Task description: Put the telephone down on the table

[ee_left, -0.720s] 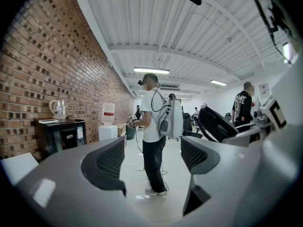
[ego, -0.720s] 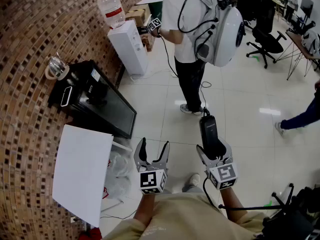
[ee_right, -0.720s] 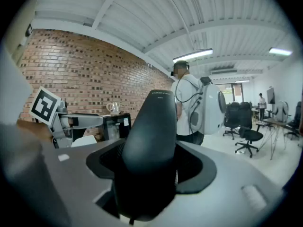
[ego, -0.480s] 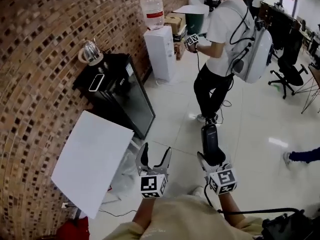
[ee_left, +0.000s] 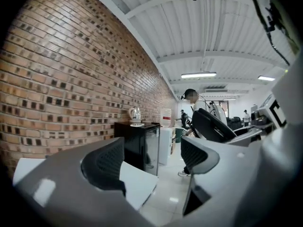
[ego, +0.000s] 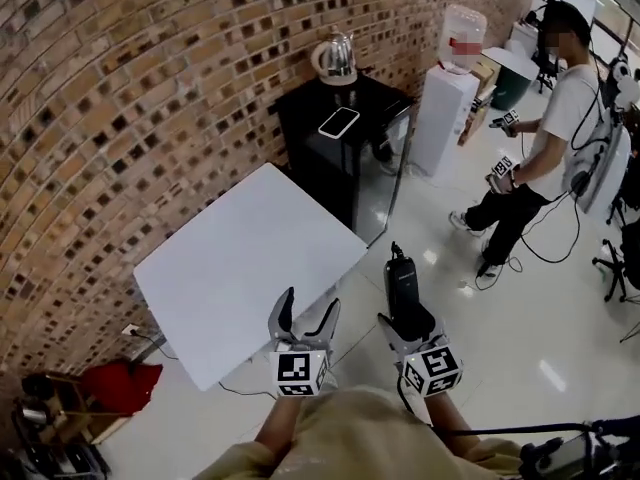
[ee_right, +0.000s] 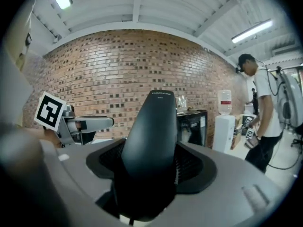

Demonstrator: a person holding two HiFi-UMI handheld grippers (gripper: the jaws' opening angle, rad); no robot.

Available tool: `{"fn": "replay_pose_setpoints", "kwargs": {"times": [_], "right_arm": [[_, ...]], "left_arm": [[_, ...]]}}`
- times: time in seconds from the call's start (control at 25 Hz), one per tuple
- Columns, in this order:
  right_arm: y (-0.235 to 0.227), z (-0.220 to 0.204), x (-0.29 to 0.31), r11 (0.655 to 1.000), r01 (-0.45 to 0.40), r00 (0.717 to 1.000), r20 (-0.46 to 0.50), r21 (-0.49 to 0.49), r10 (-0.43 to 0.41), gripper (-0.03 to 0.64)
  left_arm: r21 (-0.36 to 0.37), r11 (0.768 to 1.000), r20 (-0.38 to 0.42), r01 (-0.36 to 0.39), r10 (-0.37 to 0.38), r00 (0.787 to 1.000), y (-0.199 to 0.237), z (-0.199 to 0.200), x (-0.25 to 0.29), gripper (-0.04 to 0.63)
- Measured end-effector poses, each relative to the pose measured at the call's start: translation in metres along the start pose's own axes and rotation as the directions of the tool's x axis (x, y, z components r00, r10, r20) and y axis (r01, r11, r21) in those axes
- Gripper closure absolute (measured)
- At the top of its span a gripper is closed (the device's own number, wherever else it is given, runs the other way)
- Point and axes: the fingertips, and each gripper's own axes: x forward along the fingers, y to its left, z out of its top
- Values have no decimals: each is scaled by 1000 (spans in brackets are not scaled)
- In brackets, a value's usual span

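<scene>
A black telephone handset (ego: 402, 284) sticks forward out of my right gripper (ego: 405, 320), whose jaws are shut on its lower end; in the right gripper view the telephone (ee_right: 152, 141) fills the middle between the pads. My left gripper (ego: 304, 316) stands open and empty beside it, and shows from the side as the left gripper (ee_right: 90, 124) in the right gripper view. The white table (ego: 240, 258) lies ahead and to the left against the brick wall, with a bare top. Both grippers are short of its near corner, over the floor. In the left gripper view the table (ee_left: 137, 186) shows between the open jaws.
A black cabinet (ego: 345, 158) with a kettle (ego: 337, 60) and a phone (ego: 339, 121) on top stands behind the table. A water dispenser (ego: 448, 103) is further along the wall. A person with grippers (ego: 540, 158) stands at the right. A red bag (ego: 120, 382) lies under the table's left end.
The head view has swung left and the table has come from the lower left to the centre of the picture. Both grippers keep their pose; the telephone stays held in the right one.
</scene>
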Motion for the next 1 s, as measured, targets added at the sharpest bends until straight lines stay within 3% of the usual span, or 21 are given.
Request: {"fn": "replay_pose_setpoints", "kwargs": {"times": [0.2, 0.4, 0.56, 0.72, 0.8, 1.0], "right_arm": [[92, -37, 102, 981, -192, 979, -66, 3, 192, 299], [173, -60, 182, 938, -346, 931, -123, -7, 343, 298], [213, -80, 250, 896, -445, 883, -168, -3, 438, 298], [229, -115, 326, 847, -531, 827, -219, -2, 518, 298], [227, -139, 368, 832, -555, 804, -251, 8, 538, 298], [184, -205, 487, 844, -535, 787, -348, 26, 510, 298]], "left_arm": [[19, 982, -3, -189, 189, 982, 129, -20, -51, 219], [-11, 924, -23, -383, 382, 924, 234, -46, -112, 219], [-43, 877, -4, -478, 479, 878, 292, -60, -131, 219], [-42, 832, 2, -553, 554, 833, 340, -83, -111, 219], [-24, 822, 1, -569, 569, 822, 359, -92, -90, 219], [-7, 794, -2, -608, 608, 794, 402, -111, -36, 219]]}}
